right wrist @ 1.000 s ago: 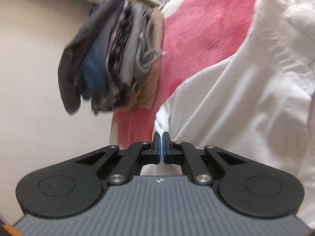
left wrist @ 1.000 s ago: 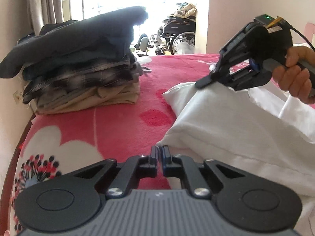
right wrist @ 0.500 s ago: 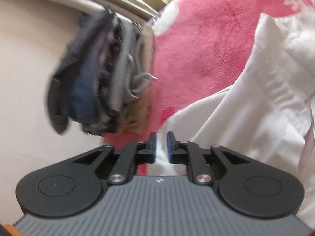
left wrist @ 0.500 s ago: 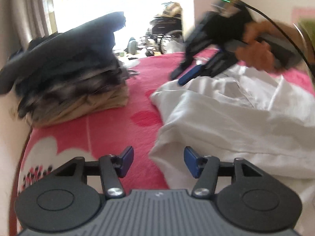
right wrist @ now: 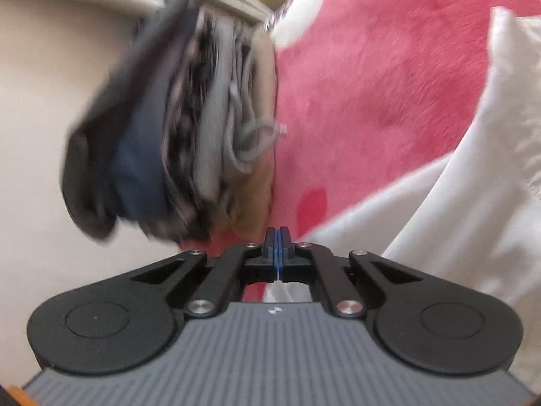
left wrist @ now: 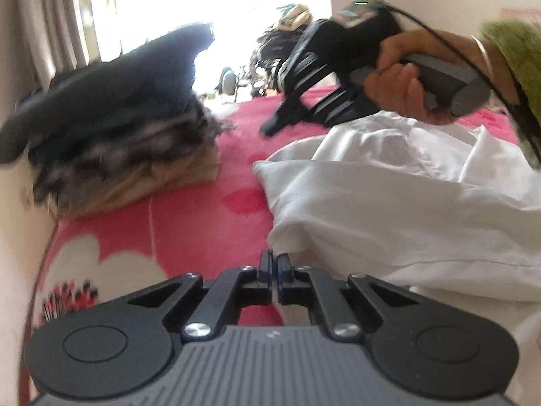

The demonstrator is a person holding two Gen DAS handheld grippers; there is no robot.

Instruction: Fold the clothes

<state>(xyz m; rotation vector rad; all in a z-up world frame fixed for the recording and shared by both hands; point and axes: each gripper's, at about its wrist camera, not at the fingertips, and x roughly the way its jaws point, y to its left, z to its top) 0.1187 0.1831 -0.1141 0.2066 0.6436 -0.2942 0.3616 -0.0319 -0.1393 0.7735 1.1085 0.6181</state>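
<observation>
Open pink blanket (left wrist: 189,216) lies between the stacked clothes (left wrist: 111,142) on my left and the white garment (left wrist: 389,209) on my right: a clear lane ahead. The wall (right wrist: 40,108) closes off the stack's far side. My right gripper (left wrist: 270,128) hangs above the garment's far edge.

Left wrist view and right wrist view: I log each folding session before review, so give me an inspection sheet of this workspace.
Surface: pink floral fleece blanket on a bed.
Job's things: crumpled white cotton shirt; its corner sits at the left gripper's tips.
Clutter: stack of folded dark, plaid and tan clothes, apart from the shirt.
Grippers: left gripper jaws shut at the shirt's corner; right gripper jaws shut, nothing visibly held.
Cables: black cable over the right hand.
Surroundings: beige wall, grey curtain, bright doorway.
</observation>
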